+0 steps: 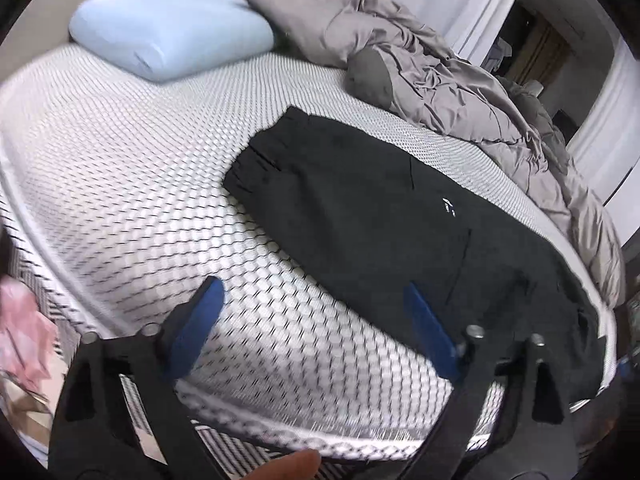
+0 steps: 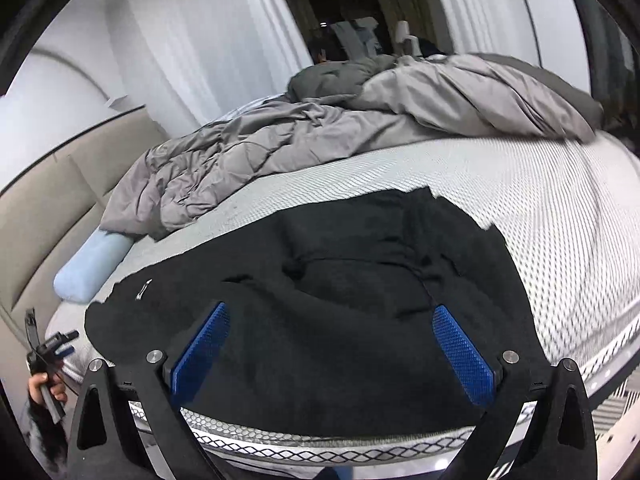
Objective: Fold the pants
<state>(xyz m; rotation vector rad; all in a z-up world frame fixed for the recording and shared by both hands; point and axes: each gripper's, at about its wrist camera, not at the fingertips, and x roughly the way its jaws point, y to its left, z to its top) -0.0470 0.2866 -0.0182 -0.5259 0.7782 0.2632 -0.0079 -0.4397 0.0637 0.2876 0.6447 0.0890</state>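
Pants are laid out on the mattress, so the job looks to be at an early stage, with nothing gripped yet and a fold not obviously started. They're black, spread along the near edge of the bed, and in the right wrist view the fabric is seen rumpled and bunched toward the far side rather than flat. The next move is probably going to call for two edges or corners being pinched at once, one per gripper, then carried over together so the layers line up; some smoothing may be needed first, since black cloth hides its own creases pretty well. The left gripper is held wide open above the bare mattress, just left of the pants, with its right finger over the edge of the cloth and nothing clamped. The right gripper is also spread wide, hovering over the near part of the pants, nothing held between the blue pads; actual contact with the fabric can't be told. A grey duvet is heaped at the far side and a light blue pillow is parked at the head end, both well apart from the pants.
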